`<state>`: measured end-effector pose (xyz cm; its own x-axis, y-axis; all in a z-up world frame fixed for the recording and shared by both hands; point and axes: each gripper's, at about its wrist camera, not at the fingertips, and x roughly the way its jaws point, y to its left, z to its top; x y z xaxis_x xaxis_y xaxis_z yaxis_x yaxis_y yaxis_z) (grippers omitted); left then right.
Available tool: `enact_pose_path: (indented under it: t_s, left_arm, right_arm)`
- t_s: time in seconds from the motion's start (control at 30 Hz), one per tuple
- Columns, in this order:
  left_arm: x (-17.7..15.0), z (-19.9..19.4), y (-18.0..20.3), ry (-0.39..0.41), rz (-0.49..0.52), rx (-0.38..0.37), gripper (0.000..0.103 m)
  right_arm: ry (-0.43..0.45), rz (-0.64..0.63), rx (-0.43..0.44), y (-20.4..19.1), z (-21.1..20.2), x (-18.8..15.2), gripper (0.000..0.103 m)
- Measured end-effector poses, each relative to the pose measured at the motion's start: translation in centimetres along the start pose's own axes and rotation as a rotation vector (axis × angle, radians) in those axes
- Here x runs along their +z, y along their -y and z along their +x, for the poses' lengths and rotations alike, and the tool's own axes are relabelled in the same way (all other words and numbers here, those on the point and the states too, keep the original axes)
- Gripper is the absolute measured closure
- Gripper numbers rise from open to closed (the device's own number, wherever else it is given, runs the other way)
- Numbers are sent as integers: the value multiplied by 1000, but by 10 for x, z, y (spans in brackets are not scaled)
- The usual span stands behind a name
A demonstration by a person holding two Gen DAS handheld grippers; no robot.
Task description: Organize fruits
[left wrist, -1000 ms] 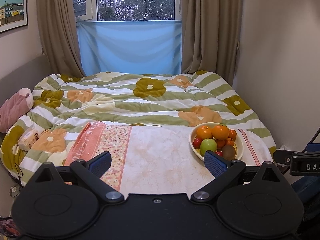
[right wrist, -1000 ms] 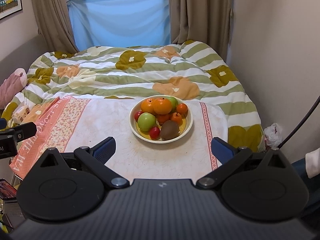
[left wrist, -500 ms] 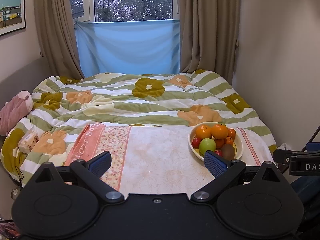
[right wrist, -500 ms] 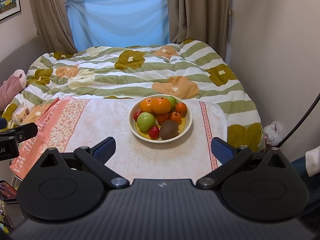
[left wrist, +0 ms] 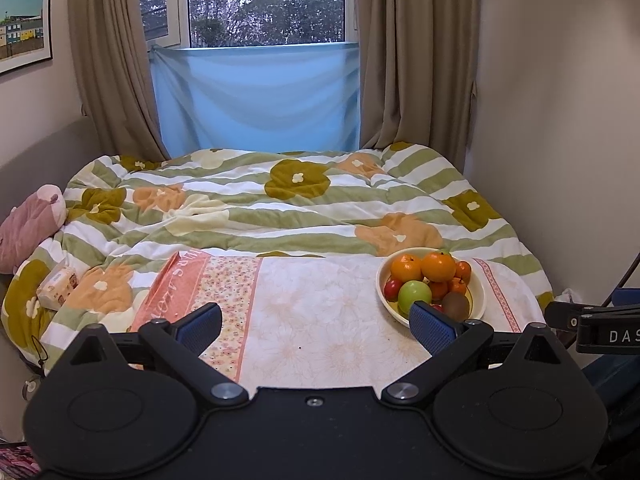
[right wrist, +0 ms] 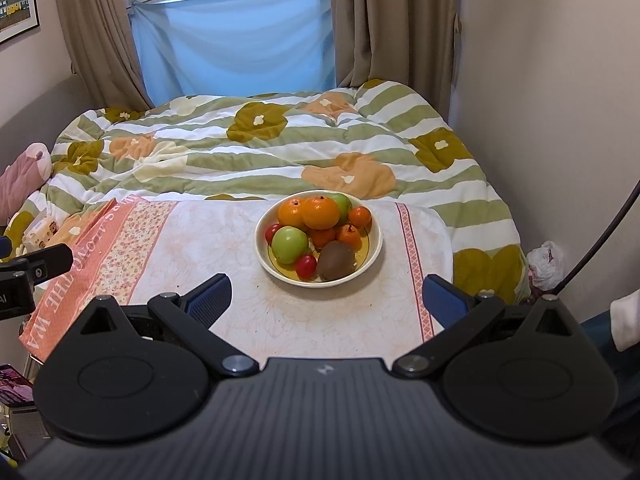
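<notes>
A cream bowl (right wrist: 372, 254) piled with fruit stands on a cloth-covered table (right wrist: 224, 248). It holds oranges (right wrist: 320, 213), a green apple (right wrist: 289, 245), a brown kiwi (right wrist: 337, 266), small red fruits (right wrist: 306, 266) and small tangerines. My right gripper (right wrist: 327, 298) is open, just short of the bowl, nothing between its fingers. In the left wrist view the bowl (left wrist: 478, 302) sits at the right, by my right fingertip (left wrist: 432, 326). My left gripper (left wrist: 316, 326) is open over bare cloth.
A bed with a flowered green-striped duvet (left wrist: 280, 208) lies behind the table. A wall (right wrist: 560, 120) runs close on the right. A pink plush toy (left wrist: 28, 224) and a tissue pack (left wrist: 58, 284) lie at the left. The other gripper's tip (right wrist: 40, 264) shows at the left edge.
Both cameras have tilted up a little, so more of the window shows. The bowl and fruit have not moved, and both grippers stay open.
</notes>
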<state>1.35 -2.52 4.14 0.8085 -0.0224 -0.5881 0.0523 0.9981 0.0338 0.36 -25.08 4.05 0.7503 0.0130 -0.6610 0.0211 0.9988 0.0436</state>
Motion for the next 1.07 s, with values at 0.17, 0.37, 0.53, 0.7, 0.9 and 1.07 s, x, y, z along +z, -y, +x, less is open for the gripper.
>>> enact_pose_path:
  t_s: [0.17, 0.37, 0.53, 0.7, 0.9, 1.07]
  left_arm:
    - [-1, 0, 1, 1, 1, 3, 1]
    - [-1, 0, -1, -4, -2, 3, 1]
    - [-3, -3, 2, -3, 9, 14, 1]
    - [-4, -5, 3, 0, 8, 27, 0]
    - [-7, -7, 7, 11, 28, 66, 0]
    - [-9, -10, 6, 14, 17, 35, 0]
  right_arm:
    - [-4, 1, -1, 1, 0, 0, 0]
    - [-5, 0, 0, 0, 0, -1, 0]
    - [-6, 1, 0, 0, 0, 0, 0]
    - [-5, 0, 2, 0, 0, -1, 0]
    - [-3, -4, 4, -3, -2, -4, 0]
    - [-2, -5, 5, -5, -3, -5, 0]
